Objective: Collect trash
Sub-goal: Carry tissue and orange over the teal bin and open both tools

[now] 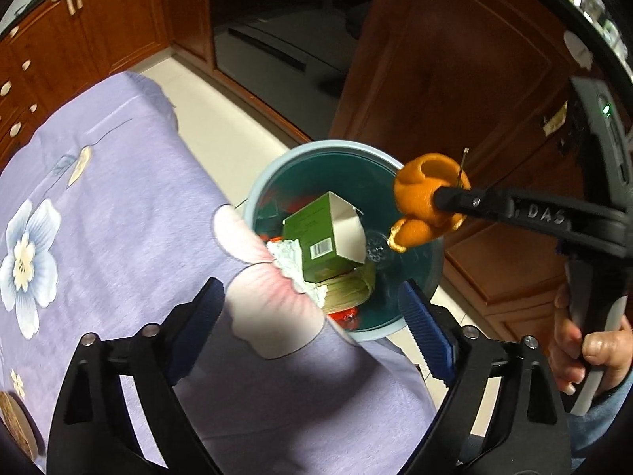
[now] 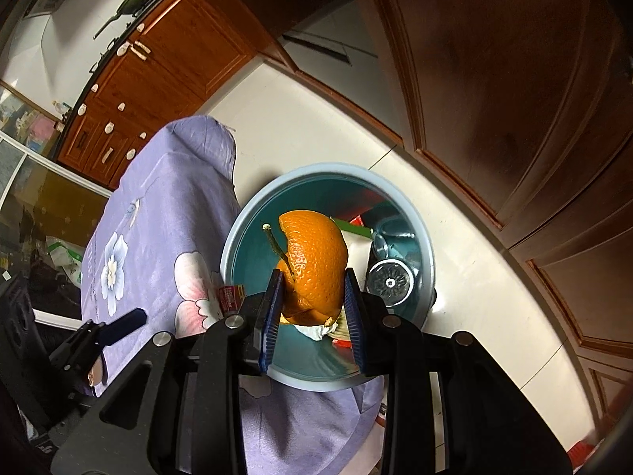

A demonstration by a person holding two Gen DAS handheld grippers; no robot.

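The fingers (image 2: pixel 353 304) of the right gripper (image 2: pixel 312 308) are pressed on both sides of an orange peel (image 2: pixel 316 261), so it is held tight, while the left gripper (image 1: pixel 312 328) has its two blue fingers (image 1: pixel 425 328) spread wide with nothing between them. No earlier picture is given, so only this can be said. The biggest thing here is the table with the purple flowered cloth (image 1: pixel 118 182), which fills the left and near side. Just past its right edge, lower down on the pale floor, stands the round blue bin (image 1: pixel 427 277). The peel hangs right above the open bin. Inside the bin lies a green box (image 1: pixel 316 237) with one end open, a crumpled white tissue (image 1: pixel 290 261) near the table side, some pale green wrapping under the box, a bit of red wrapper, and a clear round thing with a silver lid toward the right. I think the peel is very light, soft and bendy, and it could tear or slip if pinched at a thin edge. The best place to hold it looks like the thick rounded part, which is where the fingers have it. It still has its little stem (image 2: pixel 277 245), which is too thin to hold. A loose flap hangs down below, so it may swing.
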